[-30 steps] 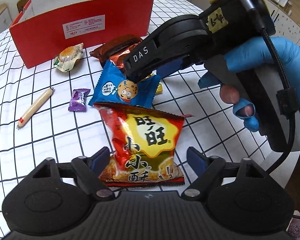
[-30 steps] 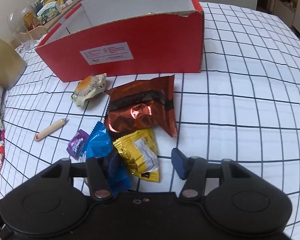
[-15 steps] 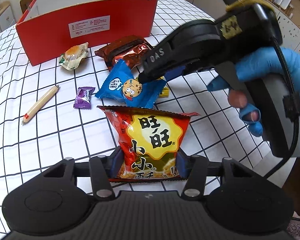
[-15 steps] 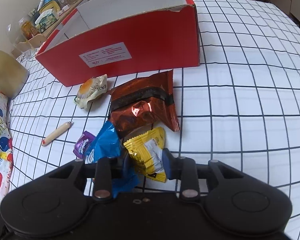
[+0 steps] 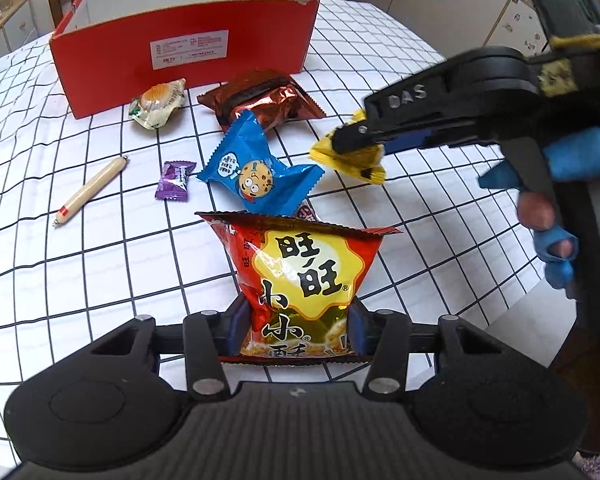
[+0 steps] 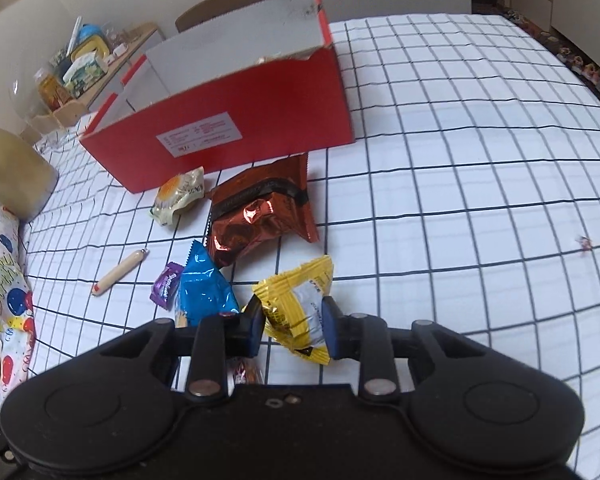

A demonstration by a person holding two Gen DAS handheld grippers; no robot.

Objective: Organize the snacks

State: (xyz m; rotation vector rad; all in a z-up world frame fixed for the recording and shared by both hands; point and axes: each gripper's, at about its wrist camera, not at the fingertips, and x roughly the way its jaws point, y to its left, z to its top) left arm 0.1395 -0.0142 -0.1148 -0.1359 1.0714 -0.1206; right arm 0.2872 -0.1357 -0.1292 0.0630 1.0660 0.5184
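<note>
Red and yellow foil fills the left wrist view: the rice-cracker bag (image 5: 304, 280) sits between the pads of the left hand-held gripper (image 5: 296, 330), and the jaws are closing on its lower part, pinching the crinkled sides. Gripping low near the bottom seam looks like a way to lift the puffy bag without crushing its middle. Over on the right, the right hand-held gripper (image 6: 292, 326) pinches the yellow packet (image 6: 300, 308) across its width, and from the left camera that packet (image 5: 350, 154) hangs clear of the table (image 5: 100, 264), carried in a blue-gloved hand (image 5: 572, 160).

Both pieces seem bound for the red box (image 5: 188, 56), which stands open-topped at the far side of the checked cloth, a natural bin for sorting.

Left lying loose on the table: the blue cookie packet (image 5: 256, 172), the brown foil pack (image 5: 264, 98) just in front of the box, the pale pastry wrapper (image 5: 158, 102), the purple candy (image 5: 174, 180) and the sausage stick (image 5: 90, 190).

What I cannot make out: the box interior is hidden by its front wall, so whether anything is already inside is unknown. A small red-and-white wrapper (image 5: 306, 213) peeks from between the blue packet and the cracker bag, mostly covered. The cracker bag's bottom edge is cut off by the gripper body, so I cannot tell if it has left the cloth.
</note>
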